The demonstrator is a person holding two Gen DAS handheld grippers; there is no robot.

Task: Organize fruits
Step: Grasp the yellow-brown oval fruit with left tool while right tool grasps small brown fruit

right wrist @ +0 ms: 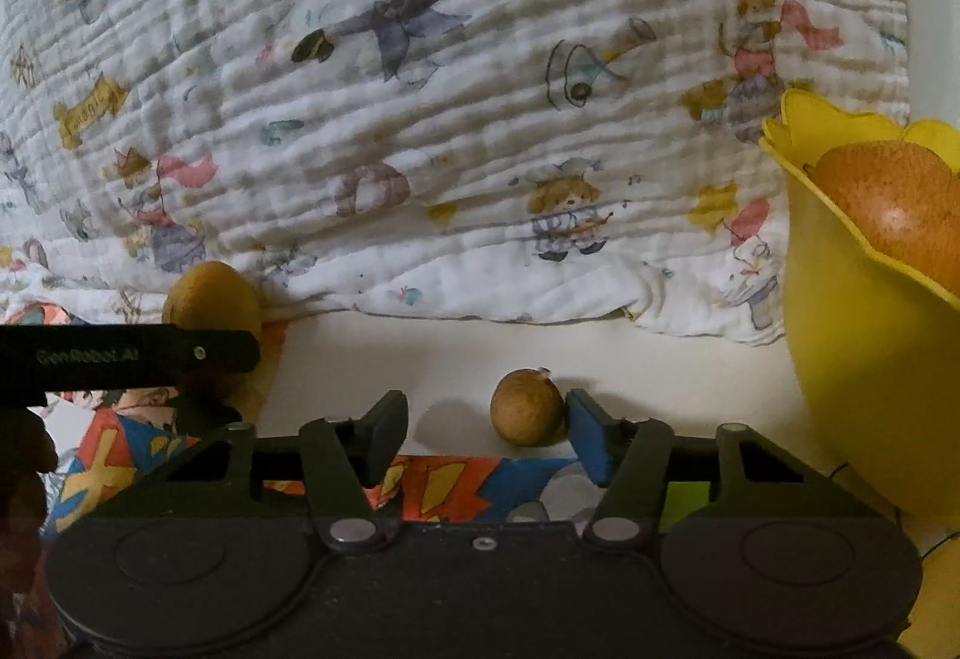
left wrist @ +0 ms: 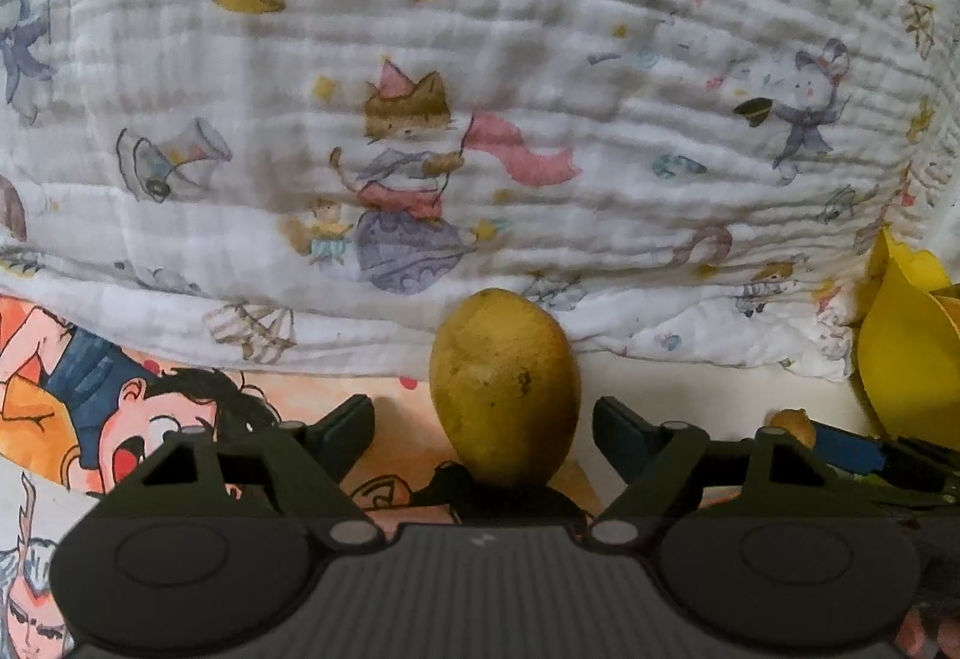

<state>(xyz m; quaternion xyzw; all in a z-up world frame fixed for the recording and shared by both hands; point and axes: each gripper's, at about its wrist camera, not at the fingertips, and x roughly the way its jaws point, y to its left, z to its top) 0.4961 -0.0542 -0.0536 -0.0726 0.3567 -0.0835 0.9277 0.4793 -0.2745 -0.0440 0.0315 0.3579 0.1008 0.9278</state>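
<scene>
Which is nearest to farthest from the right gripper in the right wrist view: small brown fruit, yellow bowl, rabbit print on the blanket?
1. small brown fruit, between the right gripper fingers, against the right one.
2. yellow bowl, right side.
3. rabbit print, high on the blanket behind.

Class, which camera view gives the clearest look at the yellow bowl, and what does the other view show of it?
The right wrist view: the yellow bowl shows its scalloped rim, its wall and an orange fruit inside. The left wrist view catches only a slice of the bowl at its right edge, contents unseen.
</scene>
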